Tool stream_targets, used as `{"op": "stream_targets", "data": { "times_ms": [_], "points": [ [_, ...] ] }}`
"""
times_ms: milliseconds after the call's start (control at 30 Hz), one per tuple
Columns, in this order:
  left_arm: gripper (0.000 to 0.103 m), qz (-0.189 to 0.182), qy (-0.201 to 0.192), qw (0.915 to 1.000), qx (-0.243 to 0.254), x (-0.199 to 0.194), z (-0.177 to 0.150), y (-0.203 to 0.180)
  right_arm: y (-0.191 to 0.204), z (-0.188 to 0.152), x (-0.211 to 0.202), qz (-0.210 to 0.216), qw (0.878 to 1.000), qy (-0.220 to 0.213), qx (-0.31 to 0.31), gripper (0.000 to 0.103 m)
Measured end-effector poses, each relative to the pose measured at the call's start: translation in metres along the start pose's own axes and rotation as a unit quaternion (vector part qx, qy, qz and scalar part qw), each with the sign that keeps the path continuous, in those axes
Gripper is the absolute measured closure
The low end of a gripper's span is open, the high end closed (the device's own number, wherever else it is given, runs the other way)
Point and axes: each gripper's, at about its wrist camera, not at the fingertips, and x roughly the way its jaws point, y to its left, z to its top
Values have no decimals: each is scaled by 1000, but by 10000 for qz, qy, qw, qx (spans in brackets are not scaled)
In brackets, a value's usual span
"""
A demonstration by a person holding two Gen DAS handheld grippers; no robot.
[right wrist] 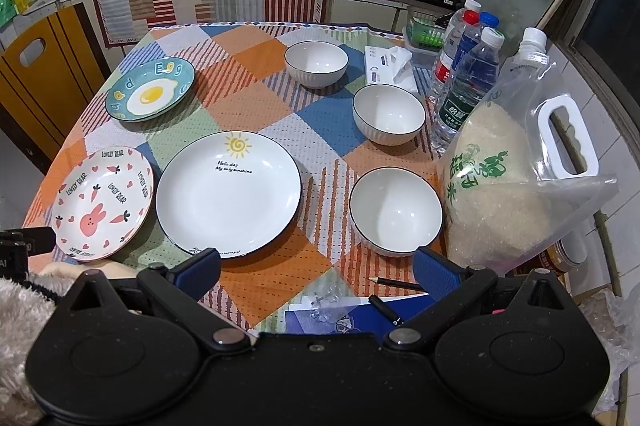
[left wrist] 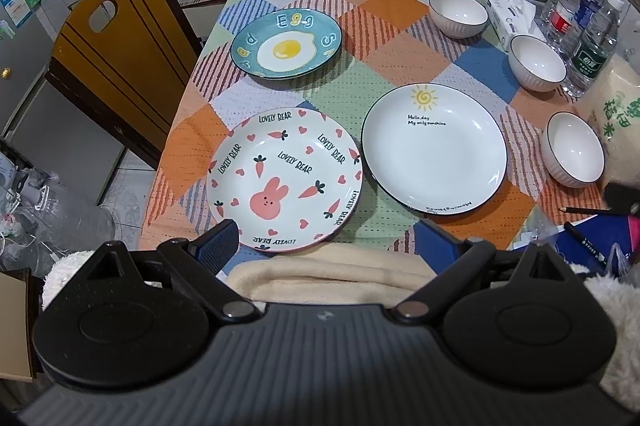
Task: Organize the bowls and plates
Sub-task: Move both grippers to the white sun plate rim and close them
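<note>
Three plates lie flat and apart on the checked tablecloth: a teal egg plate point(left wrist: 286, 44) point(right wrist: 150, 89) at the far left, a pink rabbit plate point(left wrist: 285, 180) point(right wrist: 103, 203) near the front edge, and a white sun plate point(left wrist: 434, 148) point(right wrist: 229, 191) beside it. Three white bowls stand upright in a row on the right: far point(left wrist: 458, 14) point(right wrist: 316, 63), middle point(left wrist: 537, 62) point(right wrist: 389, 114), near point(left wrist: 575, 149) point(right wrist: 396, 211). My left gripper point(left wrist: 326, 240) is open just short of the rabbit plate. My right gripper point(right wrist: 318, 266) is open in front of the sun plate and near bowl. Both hold nothing.
A rice bag point(right wrist: 516, 178), several water bottles point(right wrist: 468, 82) and a tissue pack point(right wrist: 388, 66) crowd the table's right side. Pens point(right wrist: 396, 283) and blue paper point(right wrist: 352, 318) lie at the front edge. A wooden chair point(left wrist: 112, 66) stands left of the table.
</note>
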Motion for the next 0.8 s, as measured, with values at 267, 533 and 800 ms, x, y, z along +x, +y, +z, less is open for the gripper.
{"op": "stream_targets", "data": {
  "times_ms": [267, 533, 800],
  "points": [
    [7, -64, -546, 9983, 204, 3, 10, 0, -15, 13, -17, 352, 9939, -1041, -12, 0],
    [8, -187, -684, 9948, 725, 36, 33, -12, -30, 9, 21, 1270, 9789, -1592, 172, 1],
    [9, -700, -667, 9899, 1034, 85, 49, -20, -29, -4, 75, 1607, 9712, -1752, 179, 15]
  ]
}}
